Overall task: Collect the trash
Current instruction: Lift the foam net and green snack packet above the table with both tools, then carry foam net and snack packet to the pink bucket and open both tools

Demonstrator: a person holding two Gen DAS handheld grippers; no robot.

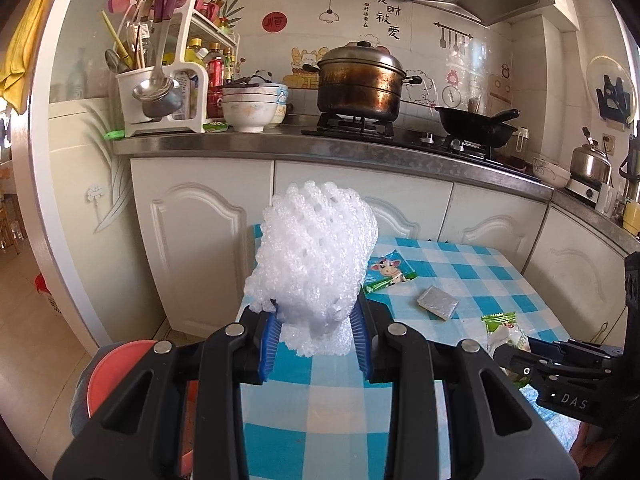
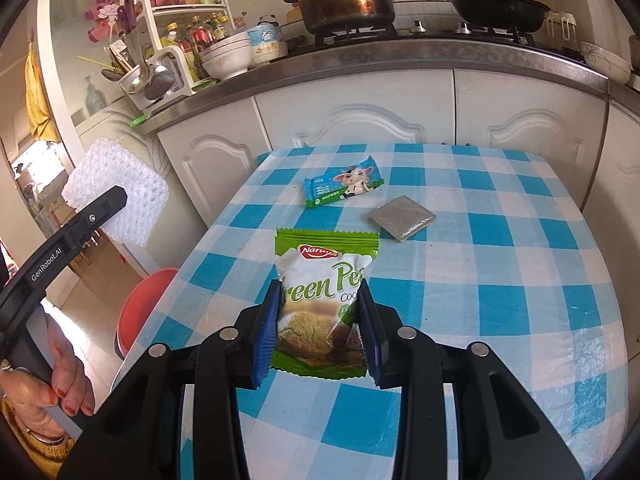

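Partly hidden: foam net [image 1: 316,264] in left tongs [image 1: 316,330], cookie packet [image 2: 324,304] in right tongs [image 2: 318,334].

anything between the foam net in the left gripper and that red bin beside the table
Nothing visible does. The foam net, held in the left gripper, hangs off the table's left edge, with open air down to the red bin on the floor.

foam net [image 1: 316,264]: white, open mesh
tablecloth [image 2: 480,240]: blue-and-white check
cookie packet [image 2: 320,300]: green and white
cow wrapper [image 2: 344,186]: green, blue
flat sachet [image 2: 401,217]: silver-grey
bin [image 2: 140,308]: red
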